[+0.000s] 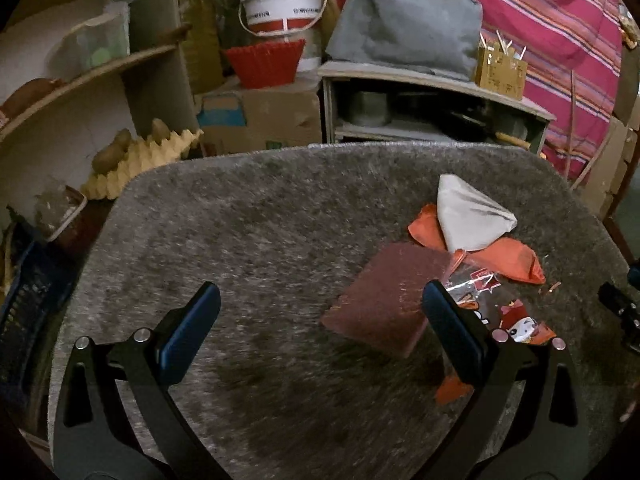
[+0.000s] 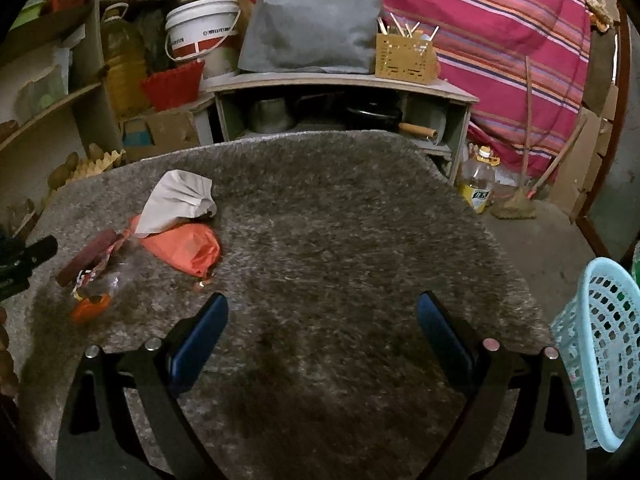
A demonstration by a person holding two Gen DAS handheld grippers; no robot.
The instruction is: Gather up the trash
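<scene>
A pile of trash lies on a grey shaggy table cover (image 1: 260,220). It holds a crumpled white tissue (image 1: 468,216), an orange plastic bag (image 1: 512,260), a dark red scouring pad (image 1: 388,300) and a clear snack wrapper (image 1: 516,320) with a cartoon print. My left gripper (image 1: 320,304) is open; the pad lies just inside its right finger. In the right wrist view the tissue (image 2: 180,200), orange bag (image 2: 184,252), pad (image 2: 86,256) and wrapper (image 2: 100,280) lie at the left. My right gripper (image 2: 322,316) is open and empty over bare cover (image 2: 360,220).
A light blue perforated basket (image 2: 604,352) stands at the table's right edge. Behind the table are a low shelf unit (image 2: 340,84) with a grey bag, a white bucket (image 1: 280,0), a red basket (image 1: 264,60), cardboard boxes and an egg tray (image 1: 140,160).
</scene>
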